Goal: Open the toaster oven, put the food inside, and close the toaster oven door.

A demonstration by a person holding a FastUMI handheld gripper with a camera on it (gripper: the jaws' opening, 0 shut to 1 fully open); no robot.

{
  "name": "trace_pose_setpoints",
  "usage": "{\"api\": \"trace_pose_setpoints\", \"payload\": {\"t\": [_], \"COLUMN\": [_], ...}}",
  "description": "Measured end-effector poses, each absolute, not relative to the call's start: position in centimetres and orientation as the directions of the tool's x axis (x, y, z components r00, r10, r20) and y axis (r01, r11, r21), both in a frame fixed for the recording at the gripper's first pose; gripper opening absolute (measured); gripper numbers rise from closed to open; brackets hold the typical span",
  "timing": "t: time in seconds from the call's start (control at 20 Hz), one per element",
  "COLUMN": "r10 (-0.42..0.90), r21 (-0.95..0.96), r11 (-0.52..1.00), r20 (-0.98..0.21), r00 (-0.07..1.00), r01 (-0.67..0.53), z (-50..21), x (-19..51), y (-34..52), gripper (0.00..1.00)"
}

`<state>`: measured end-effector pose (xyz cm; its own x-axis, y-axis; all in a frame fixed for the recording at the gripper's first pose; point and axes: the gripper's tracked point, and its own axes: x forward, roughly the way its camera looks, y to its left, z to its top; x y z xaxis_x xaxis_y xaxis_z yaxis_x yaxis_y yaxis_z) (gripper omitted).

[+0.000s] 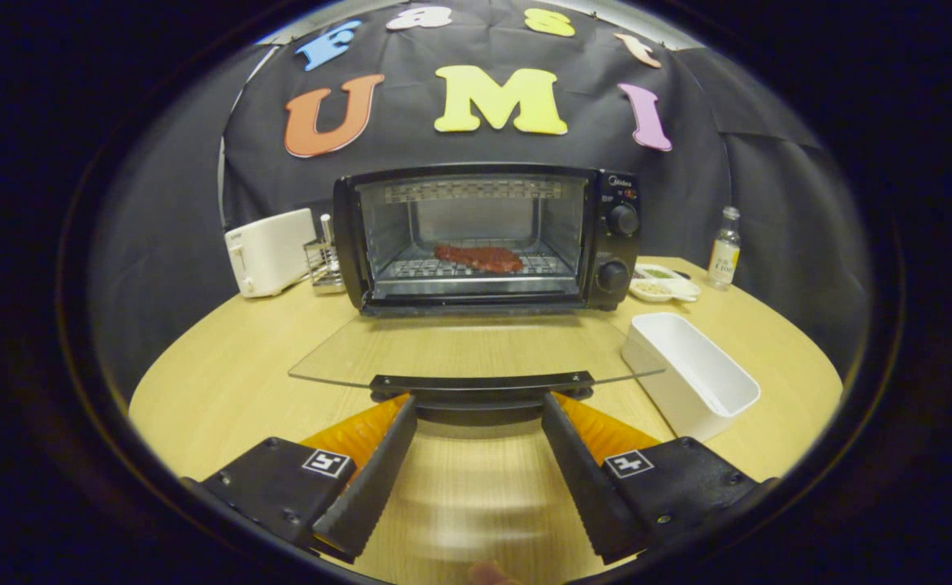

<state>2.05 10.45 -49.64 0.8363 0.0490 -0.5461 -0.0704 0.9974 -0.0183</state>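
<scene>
A black toaster oven stands at the back of the round wooden table. Its glass door is folded down flat toward me. A reddish slab of food lies on the wire rack inside. The door's dark handle runs across right at my fingertips. My gripper is open, its two fingers spread wide, their tips under or against the handle's ends; I cannot tell whether they touch it. Nothing sits between the fingers.
A white rectangular container stands empty to the right of the door. Behind it are a small dish and a little bottle. Left of the oven stand a white toaster and a small wire rack.
</scene>
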Motion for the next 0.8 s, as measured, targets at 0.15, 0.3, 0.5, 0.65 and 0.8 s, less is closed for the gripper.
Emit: {"api": "trace_pose_setpoints", "payload": {"t": [0.15, 0.3, 0.5, 0.65, 0.8], "r10": [0.059, 0.061, 0.058, 0.058, 0.061], "r21": [-0.023, -0.025, -0.040, -0.052, -0.061], "r11": [0.997, 0.996, 0.996, 0.995, 0.994], "r20": [-0.468, -0.447, -0.434, -0.413, -0.384], "r00": [0.882, 0.893, 0.899, 0.909, 0.921], "r01": [-0.079, -0.080, -0.084, -0.087, -0.091], "z": [-48.4, -48.3, -47.7, -46.6, -45.1], "x": [2.8, 2.9, 3.3, 3.7, 4.5], "y": [10.5, 10.5, 10.6, 10.7, 10.9], "gripper": [0.98, 0.99, 0.99, 0.98, 0.99]}}
